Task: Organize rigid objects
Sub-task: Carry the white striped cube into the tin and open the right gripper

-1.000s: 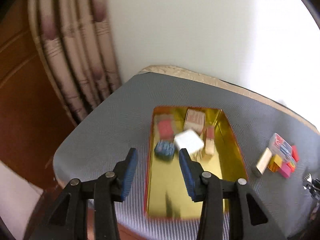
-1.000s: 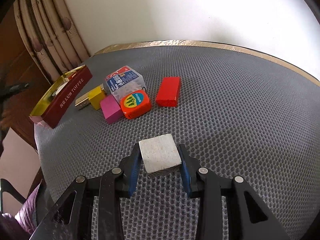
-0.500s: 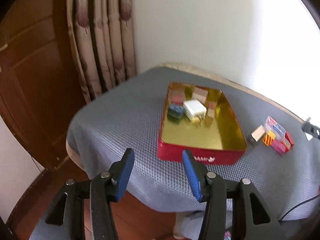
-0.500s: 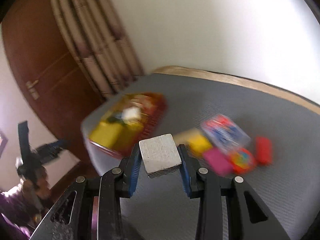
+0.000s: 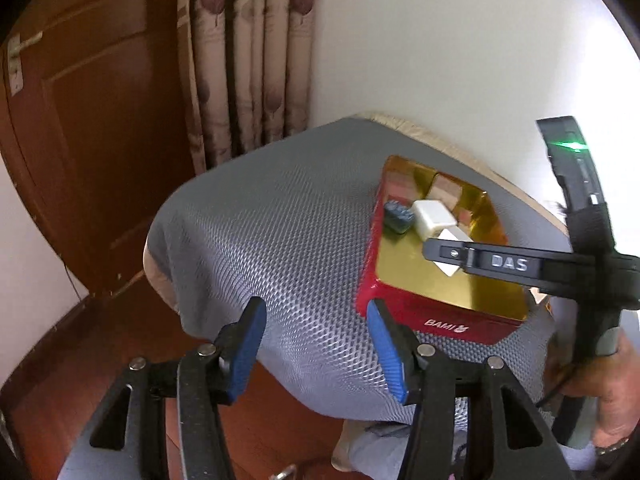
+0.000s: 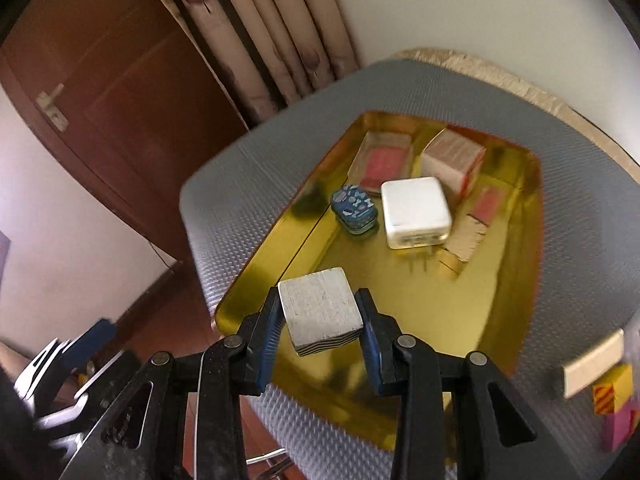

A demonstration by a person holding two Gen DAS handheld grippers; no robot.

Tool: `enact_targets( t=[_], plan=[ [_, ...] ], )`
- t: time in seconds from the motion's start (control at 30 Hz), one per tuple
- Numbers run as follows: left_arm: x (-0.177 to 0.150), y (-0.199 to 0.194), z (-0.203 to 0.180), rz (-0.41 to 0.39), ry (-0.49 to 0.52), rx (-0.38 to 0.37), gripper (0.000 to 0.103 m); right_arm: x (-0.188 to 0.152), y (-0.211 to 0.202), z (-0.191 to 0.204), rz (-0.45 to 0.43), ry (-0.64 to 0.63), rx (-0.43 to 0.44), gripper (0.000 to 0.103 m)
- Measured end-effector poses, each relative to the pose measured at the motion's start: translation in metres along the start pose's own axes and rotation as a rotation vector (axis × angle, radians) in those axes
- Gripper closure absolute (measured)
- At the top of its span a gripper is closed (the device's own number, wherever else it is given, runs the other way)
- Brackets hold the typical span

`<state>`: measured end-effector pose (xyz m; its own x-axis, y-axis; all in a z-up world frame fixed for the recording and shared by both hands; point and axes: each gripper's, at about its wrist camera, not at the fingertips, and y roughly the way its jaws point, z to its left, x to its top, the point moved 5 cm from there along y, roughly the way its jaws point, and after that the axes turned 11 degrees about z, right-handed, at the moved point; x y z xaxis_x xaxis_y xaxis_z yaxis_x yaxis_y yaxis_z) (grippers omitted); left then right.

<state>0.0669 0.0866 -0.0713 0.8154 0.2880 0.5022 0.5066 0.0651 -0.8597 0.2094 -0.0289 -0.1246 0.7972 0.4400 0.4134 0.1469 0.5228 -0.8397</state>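
My right gripper [image 6: 319,314] is shut on a white block with a striped edge [image 6: 318,308] and holds it above the near left part of the gold-lined red tin [image 6: 532,216]. In the tin lie a white charger [image 6: 416,210], a blue oval tin [image 6: 354,208], a clear box with pink inside [image 6: 382,160] and a tan box [image 6: 452,162]. The left wrist view shows the white block [image 5: 454,236] above the red tin [image 5: 460,322], under a black right finger [image 5: 500,262]. My left gripper [image 5: 316,344] hangs over the table's near edge, left of the tin. Its jaws are opening with nothing between them.
Right of the tin on the grey mesh mat [image 6: 580,184] lie a wood strip [image 6: 592,364], a yellow striped block [image 6: 608,398] and a pink block [image 6: 618,426]. A brown door [image 5: 80,140] and a curtain [image 5: 248,60] stand behind the table's left end. A hand [image 5: 600,400] grips the right tool.
My right gripper has carried the white block left, from the open mat to above the tin. My left gripper has drawn back from over the tin to the table's near edge, its jaws wider.
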Motion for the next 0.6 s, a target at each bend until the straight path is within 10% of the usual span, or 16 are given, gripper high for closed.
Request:
enact_targets(
  t=[0.4, 0.6],
  plan=[
    [0.002, 0.011, 0.009, 0.044, -0.028, -0.029, 0.049, 0.033, 0.044, 0.006, 0.082, 0.021, -0.103, 0.067],
    [-0.001, 0.012, 0.004, 0.056, -0.006, -0.017, 0.049, 0.029, 0.006, -0.002, -0.069, 0.075, -0.02, 0.054]
  ],
)
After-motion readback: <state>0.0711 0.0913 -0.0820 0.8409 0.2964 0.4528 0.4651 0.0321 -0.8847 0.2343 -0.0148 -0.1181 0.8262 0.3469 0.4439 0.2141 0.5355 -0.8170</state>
